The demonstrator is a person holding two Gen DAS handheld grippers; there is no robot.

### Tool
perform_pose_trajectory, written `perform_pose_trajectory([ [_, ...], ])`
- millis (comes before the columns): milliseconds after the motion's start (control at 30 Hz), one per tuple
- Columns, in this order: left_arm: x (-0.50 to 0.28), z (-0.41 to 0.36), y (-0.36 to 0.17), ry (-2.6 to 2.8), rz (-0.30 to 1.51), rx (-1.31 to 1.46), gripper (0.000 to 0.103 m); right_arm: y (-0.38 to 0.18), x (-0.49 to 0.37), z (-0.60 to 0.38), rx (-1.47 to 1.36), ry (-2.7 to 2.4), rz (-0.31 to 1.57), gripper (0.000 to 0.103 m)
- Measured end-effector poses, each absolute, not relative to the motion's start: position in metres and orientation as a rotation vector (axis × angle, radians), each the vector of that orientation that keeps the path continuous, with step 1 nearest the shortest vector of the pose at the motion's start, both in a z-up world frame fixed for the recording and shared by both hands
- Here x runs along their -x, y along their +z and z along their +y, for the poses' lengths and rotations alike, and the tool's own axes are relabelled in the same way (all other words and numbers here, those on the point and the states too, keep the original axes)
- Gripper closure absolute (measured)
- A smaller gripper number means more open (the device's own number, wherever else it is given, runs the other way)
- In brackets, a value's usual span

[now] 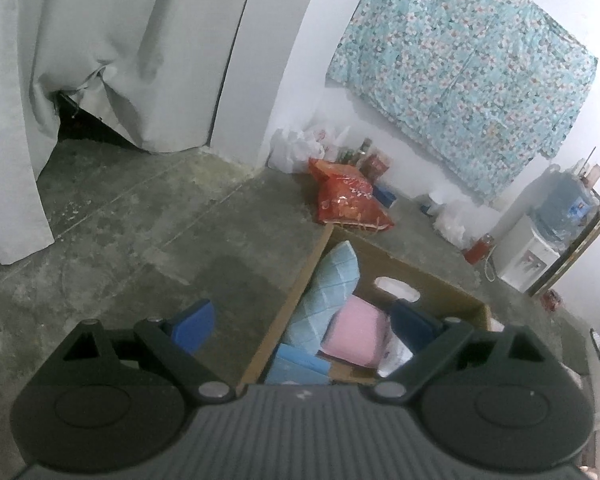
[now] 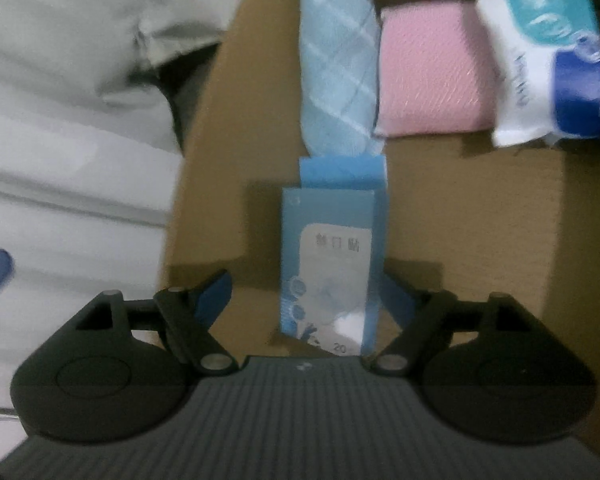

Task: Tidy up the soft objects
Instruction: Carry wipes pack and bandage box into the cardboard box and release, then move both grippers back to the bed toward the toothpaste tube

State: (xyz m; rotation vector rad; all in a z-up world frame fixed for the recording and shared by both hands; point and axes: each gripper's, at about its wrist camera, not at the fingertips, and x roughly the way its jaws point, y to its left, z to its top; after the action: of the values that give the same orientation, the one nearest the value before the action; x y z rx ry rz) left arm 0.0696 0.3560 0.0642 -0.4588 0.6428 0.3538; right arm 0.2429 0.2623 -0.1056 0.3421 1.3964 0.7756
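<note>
Inside the box (image 2: 480, 208), the packet (image 2: 328, 264) lies flat between the right gripper's (image 2: 306, 296) spread jaws — the left gripper (image 1: 304, 320) gapes empty above — so centre, lower squarely, then pinch its edges gently.

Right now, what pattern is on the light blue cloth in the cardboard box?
White criss-cross lines on the light blue cloth; right wrist view shows it best.

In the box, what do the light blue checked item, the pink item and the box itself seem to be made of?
Light blue checked item: likely woven or terry cloth, matte, with soft curved edges and pale crossing lines.
Pink item: probably folded cloth or a sponge-like pad; fine diagonal texture, matte.
Box: cardboard, plain brown, dull and flat, with a cut handle hole visible in the left wrist view.
</note>
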Motion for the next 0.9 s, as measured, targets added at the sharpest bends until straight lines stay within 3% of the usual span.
perform_pose_trajectory([
  [233, -0.047, 0.303, 0.088, 0.229, 0.597, 0.392, 0.007, -0.038, -0.223, 0.173, -0.5, 0.845, 1.214, 0.022],
  [467, -0.043, 0.199, 0.086, -0.005, 0.634, 0.272, 0.007, 0.01, -0.14, 0.015, -0.533, 0.835, 0.958, 0.022],
  [700, -0.05, 0.073, 0.054, -0.254, 0.712, 0.115, 0.007, 0.008, -0.069, -0.13, -0.467, 0.618, 0.806, 0.022],
  [900, -0.07, -0.013, 0.01, -0.38, 0.767, -0.028, 0.01, -0.025, -0.056, -0.209, -0.443, 0.394, 0.737, 0.026],
])
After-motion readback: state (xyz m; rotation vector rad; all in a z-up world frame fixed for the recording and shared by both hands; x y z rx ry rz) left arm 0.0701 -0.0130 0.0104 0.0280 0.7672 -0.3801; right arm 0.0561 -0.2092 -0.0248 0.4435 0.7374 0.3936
